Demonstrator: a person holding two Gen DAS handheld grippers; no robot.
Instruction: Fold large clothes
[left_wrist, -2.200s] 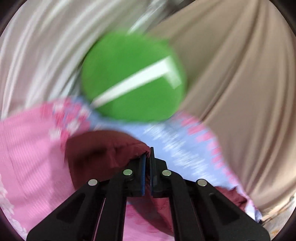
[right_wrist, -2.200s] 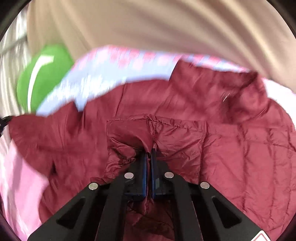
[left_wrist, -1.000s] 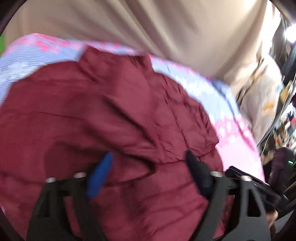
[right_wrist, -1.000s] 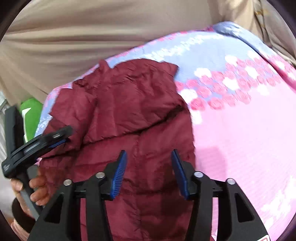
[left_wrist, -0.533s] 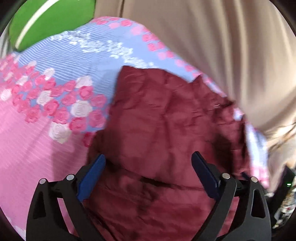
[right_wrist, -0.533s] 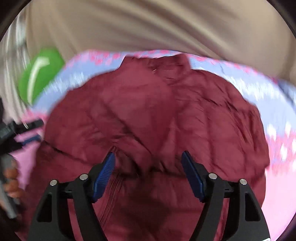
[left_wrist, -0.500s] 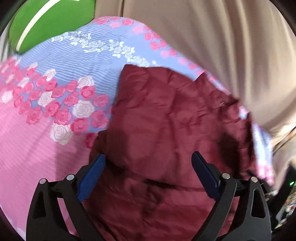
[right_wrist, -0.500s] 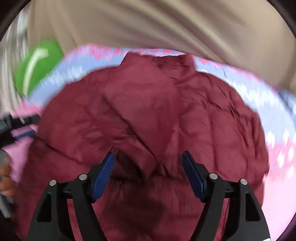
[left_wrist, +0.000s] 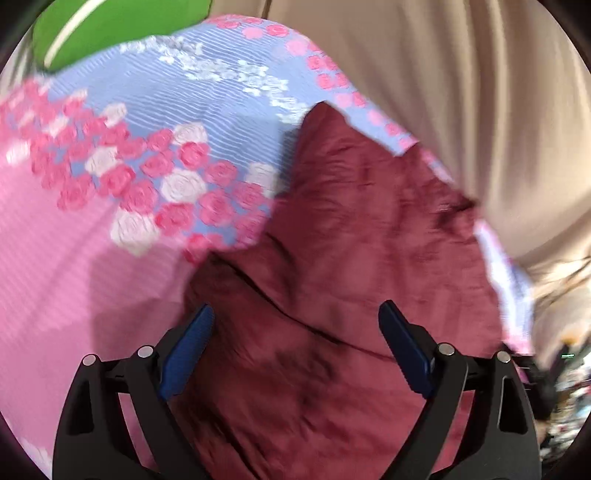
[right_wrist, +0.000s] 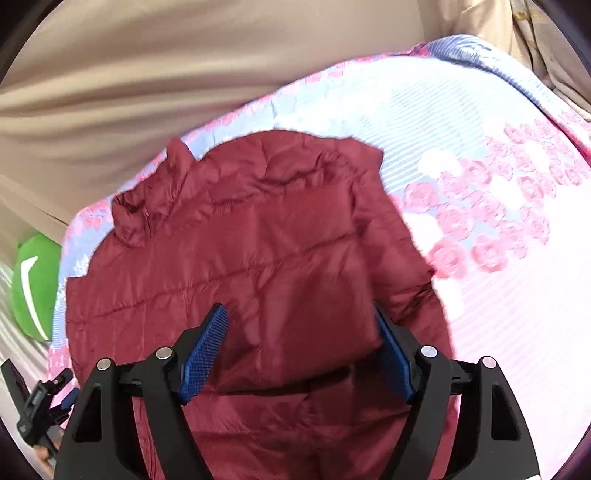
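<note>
A maroon quilted jacket (right_wrist: 258, 240) lies folded on a pink and blue rose-patterned bedspread (right_wrist: 498, 295), collar toward the far left. My right gripper (right_wrist: 299, 308) hovers over its near right part, open, nothing pinched between the blue pads. In the left wrist view the jacket (left_wrist: 351, 221) fills the right half, blurred. My left gripper (left_wrist: 294, 306) stands wide open above the jacket's near left edge, where a fold line runs across. The left gripper (right_wrist: 40, 398) also shows at the lower left of the right wrist view, held by a hand.
A green cushion (left_wrist: 110, 26) with a white stripe sits at the bed's far left corner, also seen as the green cushion (right_wrist: 33, 288). Beige curtain (right_wrist: 147, 74) hangs behind the bed. Bare bedspread (left_wrist: 74, 258) lies left of the jacket, and cluttered items sit at the far right.
Both grippers let go of the jacket, which now lies folded. The right jaws spread wider and swung to the jacket's right side; the left shifted slightly along its left edge.
</note>
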